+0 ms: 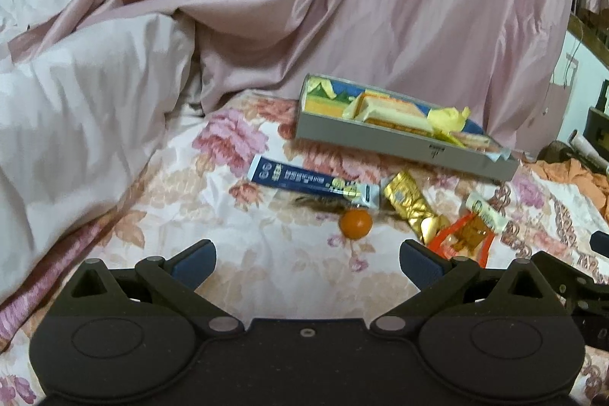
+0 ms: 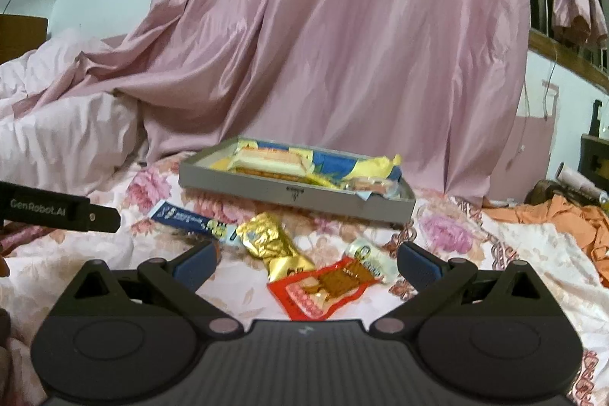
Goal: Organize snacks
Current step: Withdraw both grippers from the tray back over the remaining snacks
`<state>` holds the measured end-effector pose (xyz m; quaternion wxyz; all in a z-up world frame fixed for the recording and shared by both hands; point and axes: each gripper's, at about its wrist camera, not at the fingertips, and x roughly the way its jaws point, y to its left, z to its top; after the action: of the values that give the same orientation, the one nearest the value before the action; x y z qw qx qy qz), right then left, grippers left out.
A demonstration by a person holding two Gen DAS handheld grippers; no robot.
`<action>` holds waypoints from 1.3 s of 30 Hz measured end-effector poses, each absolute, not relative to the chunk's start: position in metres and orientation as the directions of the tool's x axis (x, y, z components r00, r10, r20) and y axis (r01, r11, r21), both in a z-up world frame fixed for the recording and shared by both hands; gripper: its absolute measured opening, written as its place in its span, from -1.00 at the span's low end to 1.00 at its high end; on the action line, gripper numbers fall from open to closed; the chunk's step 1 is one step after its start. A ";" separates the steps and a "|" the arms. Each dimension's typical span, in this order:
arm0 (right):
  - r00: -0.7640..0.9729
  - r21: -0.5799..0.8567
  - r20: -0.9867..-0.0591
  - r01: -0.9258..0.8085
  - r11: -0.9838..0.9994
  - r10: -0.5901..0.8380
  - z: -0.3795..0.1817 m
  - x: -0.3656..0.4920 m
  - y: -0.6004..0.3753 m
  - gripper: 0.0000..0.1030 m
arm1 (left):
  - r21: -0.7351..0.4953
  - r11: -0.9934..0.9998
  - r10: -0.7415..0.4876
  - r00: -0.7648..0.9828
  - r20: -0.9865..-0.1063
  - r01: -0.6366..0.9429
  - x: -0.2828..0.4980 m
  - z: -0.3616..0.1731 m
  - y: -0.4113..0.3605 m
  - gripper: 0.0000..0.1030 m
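A grey shallow box point(image 1: 384, 139) point(image 2: 289, 195) lies on the flowered bed sheet and holds yellow and white wrapped snacks. In front of it lie a dark blue stick pack point(image 1: 304, 179) point(image 2: 182, 215), a gold foil pack point(image 1: 409, 204) point(image 2: 266, 240), a small orange ball point(image 1: 355, 223), a red pack point(image 2: 323, 288) point(image 1: 462, 240) and a small white pack point(image 2: 371, 259) point(image 1: 487, 210). My left gripper point(image 1: 308, 263) stands open just short of the orange ball, with nothing between its fingers. My right gripper point(image 2: 306, 263) is open too, with the red pack lying between its fingertips on the sheet.
A pink satin curtain point(image 2: 342, 44) hangs down behind the box. A pale pink quilt point(image 1: 76, 124) is heaped at the left. Orange cloth point(image 2: 563, 215) lies at the right edge of the bed. The other gripper's black body point(image 2: 57, 210) juts in from the left.
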<state>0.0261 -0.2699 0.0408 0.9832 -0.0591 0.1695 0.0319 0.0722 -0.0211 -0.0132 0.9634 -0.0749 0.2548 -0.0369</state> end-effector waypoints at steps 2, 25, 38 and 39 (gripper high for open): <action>0.931 -0.100 -0.362 -0.084 0.991 0.042 0.037 0.030 -0.269 1.00 | -0.162 0.986 -0.107 0.858 -0.503 0.028 0.074 -0.018 -0.020 0.98; 0.815 -0.059 -0.579 -0.016 0.998 -0.021 0.005 0.066 -0.277 1.00 | -0.132 0.990 -0.112 0.803 -0.585 0.042 0.112 -0.047 -0.034 0.98; 0.778 -0.042 -0.627 -0.010 0.999 -0.018 -0.006 0.096 -0.285 1.00 | -0.131 0.988 -0.141 0.799 -0.585 0.078 0.150 -0.057 -0.049 0.98; 0.777 -0.042 -0.629 -0.012 0.999 -0.017 -0.006 0.098 -0.286 1.00 | -0.132 0.988 -0.143 0.800 -0.583 0.081 0.153 -0.057 -0.050 0.98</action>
<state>0.0982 -0.2855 -0.0063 0.9425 -0.0219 0.3336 -0.0012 0.1534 -0.0497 -0.0575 0.9473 -0.0503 0.3108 -0.0591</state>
